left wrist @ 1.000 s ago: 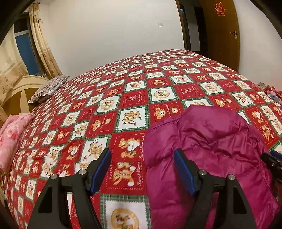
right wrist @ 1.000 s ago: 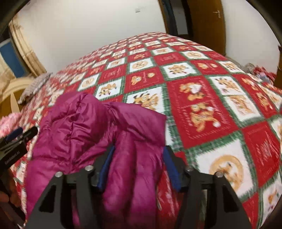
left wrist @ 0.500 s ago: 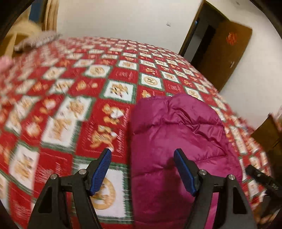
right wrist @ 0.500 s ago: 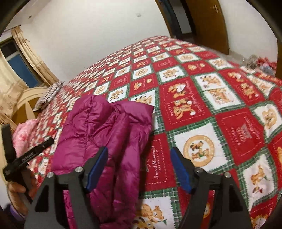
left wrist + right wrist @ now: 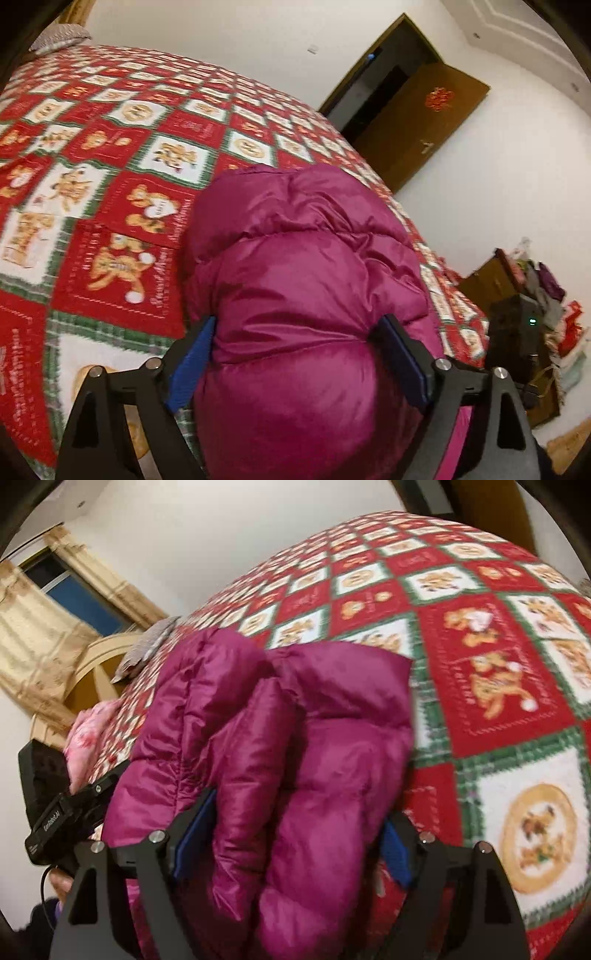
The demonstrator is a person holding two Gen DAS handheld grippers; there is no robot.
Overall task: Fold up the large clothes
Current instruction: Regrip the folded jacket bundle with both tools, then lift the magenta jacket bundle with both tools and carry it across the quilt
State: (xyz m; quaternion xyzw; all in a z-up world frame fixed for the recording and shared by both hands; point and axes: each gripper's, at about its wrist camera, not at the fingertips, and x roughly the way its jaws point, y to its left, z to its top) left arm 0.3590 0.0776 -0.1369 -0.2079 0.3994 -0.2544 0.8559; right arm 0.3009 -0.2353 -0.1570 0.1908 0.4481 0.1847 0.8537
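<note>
bedspread (image 5: 110, 155) under puffy jacket (image 5: 306, 280)

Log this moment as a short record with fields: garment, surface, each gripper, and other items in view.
garment: magenta puffer jacket, bundled in puffy folds on the bed
surface: red, white and green teddy-bear quilt
left gripper: jaws wide, jacket bulging between the blue pads; closed grip cannot be confirmed
right gripper: jaws wide, straddling the jacket's folds; closed grip cannot be confirmed
other items: open brown door; striped pillow; pink floral cloth; curtained window
</note>
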